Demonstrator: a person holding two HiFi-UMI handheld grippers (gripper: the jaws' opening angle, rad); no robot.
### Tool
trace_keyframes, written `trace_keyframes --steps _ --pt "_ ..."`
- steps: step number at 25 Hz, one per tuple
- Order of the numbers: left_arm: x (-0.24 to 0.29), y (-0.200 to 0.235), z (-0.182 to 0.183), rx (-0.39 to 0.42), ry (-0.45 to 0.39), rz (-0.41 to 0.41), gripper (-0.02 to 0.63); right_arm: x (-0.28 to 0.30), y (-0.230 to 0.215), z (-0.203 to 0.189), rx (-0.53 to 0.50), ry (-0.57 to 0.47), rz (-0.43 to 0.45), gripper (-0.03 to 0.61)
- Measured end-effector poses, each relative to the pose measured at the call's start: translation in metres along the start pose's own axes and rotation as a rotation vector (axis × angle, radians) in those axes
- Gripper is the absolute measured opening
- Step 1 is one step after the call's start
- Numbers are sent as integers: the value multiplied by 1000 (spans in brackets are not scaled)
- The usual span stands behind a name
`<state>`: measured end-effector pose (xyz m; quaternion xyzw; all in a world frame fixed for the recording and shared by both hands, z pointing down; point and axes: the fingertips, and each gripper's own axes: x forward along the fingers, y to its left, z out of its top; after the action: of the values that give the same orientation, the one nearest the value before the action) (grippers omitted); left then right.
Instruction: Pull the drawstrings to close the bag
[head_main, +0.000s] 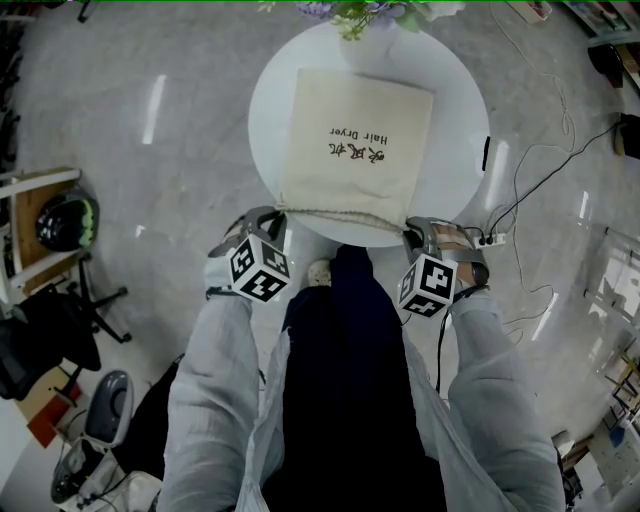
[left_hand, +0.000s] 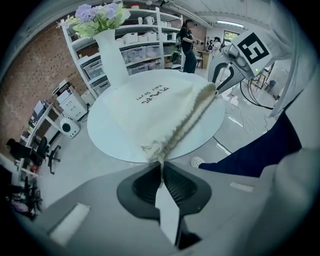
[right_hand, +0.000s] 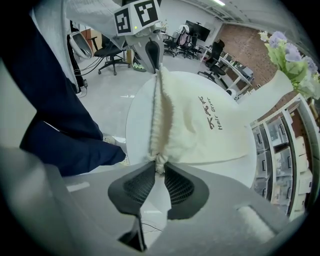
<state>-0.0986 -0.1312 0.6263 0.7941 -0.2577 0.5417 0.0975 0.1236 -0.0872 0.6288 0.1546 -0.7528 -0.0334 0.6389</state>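
Flat cream cloth bag on round white table, ruffled mouth nearest, running left-right; left gripper and right gripper each pinch its drawstring.

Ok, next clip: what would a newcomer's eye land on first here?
The cream bag printed "Hair Dryer" lies flat on the round white table. At the near edge, the left gripper is shut on the left drawstring end and the right gripper on the right drawstring end, at opposite corners of the gathered mouth. A vase of flowers stands at the far edge.
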Motion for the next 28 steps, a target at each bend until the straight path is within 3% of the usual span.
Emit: trace_keyframes --steps 10,17,28 --pt "-7 5 -10 15 38 28 32 1 0 -13 -22 87 -72 58" --pt "-9 12 -11 107 84 42 33 -1 -4 -25 -134 147 -133 57" --pt "-10 13 -17 56 110 48 34 -6 -14 -41 -44 207 -200 55"
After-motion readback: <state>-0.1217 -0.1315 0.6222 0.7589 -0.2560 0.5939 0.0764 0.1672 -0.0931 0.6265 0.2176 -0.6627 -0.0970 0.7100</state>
